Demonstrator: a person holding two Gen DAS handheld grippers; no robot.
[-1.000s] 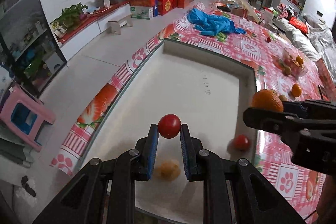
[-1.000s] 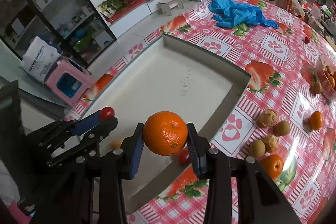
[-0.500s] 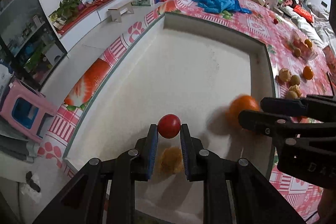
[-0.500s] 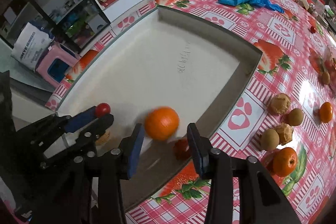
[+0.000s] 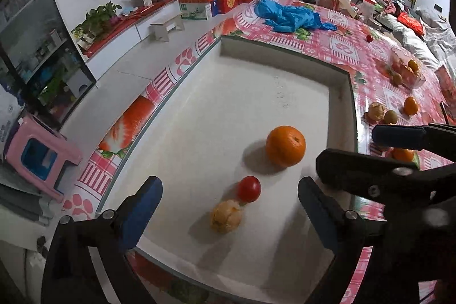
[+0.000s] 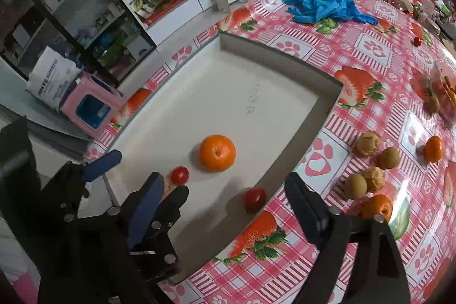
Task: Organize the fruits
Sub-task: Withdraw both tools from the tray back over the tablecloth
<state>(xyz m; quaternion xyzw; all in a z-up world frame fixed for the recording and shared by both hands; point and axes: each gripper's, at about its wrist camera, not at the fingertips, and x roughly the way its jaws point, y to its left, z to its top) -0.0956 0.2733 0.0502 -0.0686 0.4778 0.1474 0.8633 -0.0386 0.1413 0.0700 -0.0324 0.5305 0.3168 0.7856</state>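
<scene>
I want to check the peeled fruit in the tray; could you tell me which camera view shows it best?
The left wrist view: the peeled fruit lies in full sight on the tray floor beside the small tomato. The right wrist view shows only a sliver behind a gripper finger.

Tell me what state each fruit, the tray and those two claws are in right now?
Orange: resting in tray, released.
Small tomato: in tray, touching peeled fruit.
Second tomato: by tray wall.
Tray: mostly bare.
Left gripper: opening, nothing gripped.
Right gripper: opening, nothing gripped.
</scene>
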